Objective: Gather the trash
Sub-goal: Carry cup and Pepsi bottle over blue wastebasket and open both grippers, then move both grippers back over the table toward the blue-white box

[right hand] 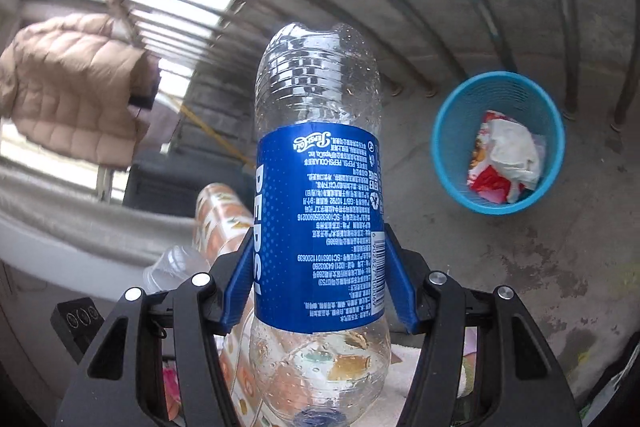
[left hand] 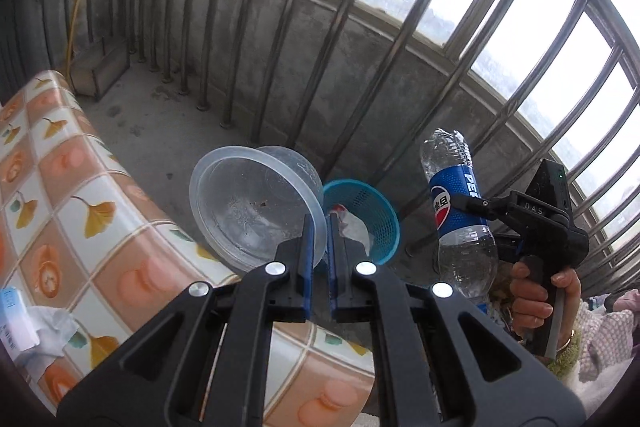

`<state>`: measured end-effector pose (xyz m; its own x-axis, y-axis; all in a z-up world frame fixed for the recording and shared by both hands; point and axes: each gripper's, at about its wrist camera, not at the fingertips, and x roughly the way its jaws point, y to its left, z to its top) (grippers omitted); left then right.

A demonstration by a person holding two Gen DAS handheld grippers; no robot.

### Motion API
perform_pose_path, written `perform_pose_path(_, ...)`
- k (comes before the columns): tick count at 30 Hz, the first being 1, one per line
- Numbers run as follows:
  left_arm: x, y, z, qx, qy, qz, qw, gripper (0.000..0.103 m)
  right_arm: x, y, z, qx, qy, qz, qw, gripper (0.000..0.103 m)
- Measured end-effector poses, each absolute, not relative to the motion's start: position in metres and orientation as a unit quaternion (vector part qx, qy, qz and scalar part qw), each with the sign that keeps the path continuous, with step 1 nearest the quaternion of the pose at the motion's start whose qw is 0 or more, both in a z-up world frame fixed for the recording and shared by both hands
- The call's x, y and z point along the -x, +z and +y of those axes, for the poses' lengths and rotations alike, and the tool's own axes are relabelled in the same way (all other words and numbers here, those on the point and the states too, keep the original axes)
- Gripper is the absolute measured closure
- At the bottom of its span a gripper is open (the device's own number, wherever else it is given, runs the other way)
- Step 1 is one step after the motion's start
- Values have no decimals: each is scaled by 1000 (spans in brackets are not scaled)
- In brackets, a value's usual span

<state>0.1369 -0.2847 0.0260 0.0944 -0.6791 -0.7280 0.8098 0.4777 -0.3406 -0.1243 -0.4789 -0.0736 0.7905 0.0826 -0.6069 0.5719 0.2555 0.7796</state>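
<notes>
My left gripper is shut on the rim of a clear plastic bowl and holds it tilted above the table's corner. My right gripper is shut on an empty Pepsi bottle with a blue label, held upside down. The bottle and right gripper also show at the right of the left wrist view. A blue mesh trash basket stands on the concrete floor with a red wrapper and white paper inside. It also shows in the left wrist view, just behind the bowl.
A table with an orange-and-white tiled cloth is at the left, with crumpled tissue and a white-blue pack on it. Metal railing bars and a low concrete wall stand behind the basket. A beige jacket hangs nearby.
</notes>
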Motion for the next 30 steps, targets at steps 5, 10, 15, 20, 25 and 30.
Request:
perform_pose_path(5,-143,-32,-370,-99,-512,529,669,99,144,-140,-511,-662,-193,274,671,45)
perform_pose_path(10,-139,-88,-448,-136,-501,591,618,99,144,-199,-527,-708,-201,283,615,45)
perform_pose_path(15,-141,-123,-516,-137,-503,623,583,99,115,-233,-562,-719,-182,284,607,44)
perform_pose_path(20,-141,-150,-560,-158,-481,615,605,63,103,-273,-593,-710,-240,305,587,44)
perform_pose_path(25,-145,-134,-541,-120,-513,602,600,62,110,-286,-591,-694,-262,310,595,40)
perform_pose_path(30,-151,-105,-518,-94,-518,574,627,62,99,-280,-595,-664,-267,330,615,40)
